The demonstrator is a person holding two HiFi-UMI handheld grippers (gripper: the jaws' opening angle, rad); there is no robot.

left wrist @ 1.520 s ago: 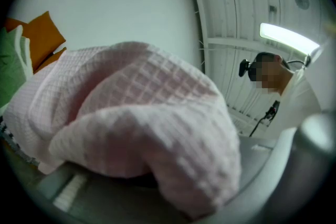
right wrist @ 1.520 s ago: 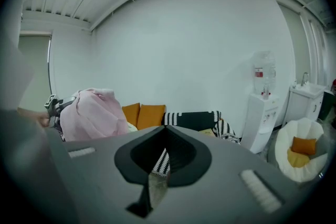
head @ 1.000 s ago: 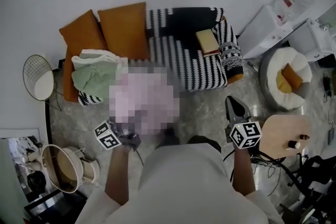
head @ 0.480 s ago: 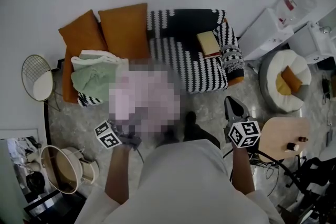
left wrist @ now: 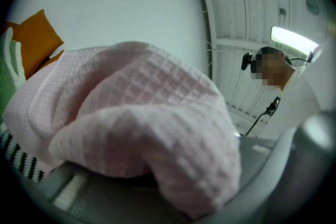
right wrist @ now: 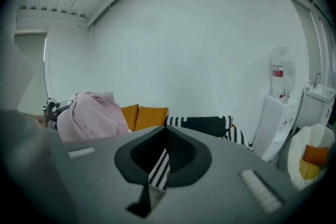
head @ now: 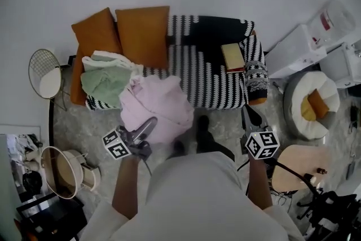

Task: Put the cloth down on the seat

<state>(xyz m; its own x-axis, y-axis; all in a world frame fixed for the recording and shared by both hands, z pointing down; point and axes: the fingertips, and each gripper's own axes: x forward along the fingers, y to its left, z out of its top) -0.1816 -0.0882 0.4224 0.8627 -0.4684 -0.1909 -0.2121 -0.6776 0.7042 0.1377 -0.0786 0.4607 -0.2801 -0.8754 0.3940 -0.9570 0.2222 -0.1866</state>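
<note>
A pink waffle-weave cloth [head: 158, 107] hangs bunched in front of the sofa's seat [head: 211, 73], which has a black-and-white striped cover. My left gripper [head: 148, 126] is shut on the cloth's lower edge and holds it above the floor, just short of the seat's front edge. In the left gripper view the pink cloth [left wrist: 131, 113] fills the space between the jaws and hides their tips. My right gripper [head: 251, 115] is shut and holds nothing, off to the right of the cloth and pointing at the sofa. The right gripper view shows the pink cloth [right wrist: 89, 113] at its left.
Two orange cushions [head: 144, 34] lean on the sofa back. Green and white cloths [head: 104, 79] lie on the seat's left end, a book [head: 232, 56] on its right. A wire side table [head: 45, 79], a basket [head: 65, 172], a white pouf [head: 313, 104] and a wooden stool [head: 299, 163] surround me.
The sofa sits a little lower and further right in the head view. A foot has come into sight below the cloth. Both grippers stay about where they were.
</note>
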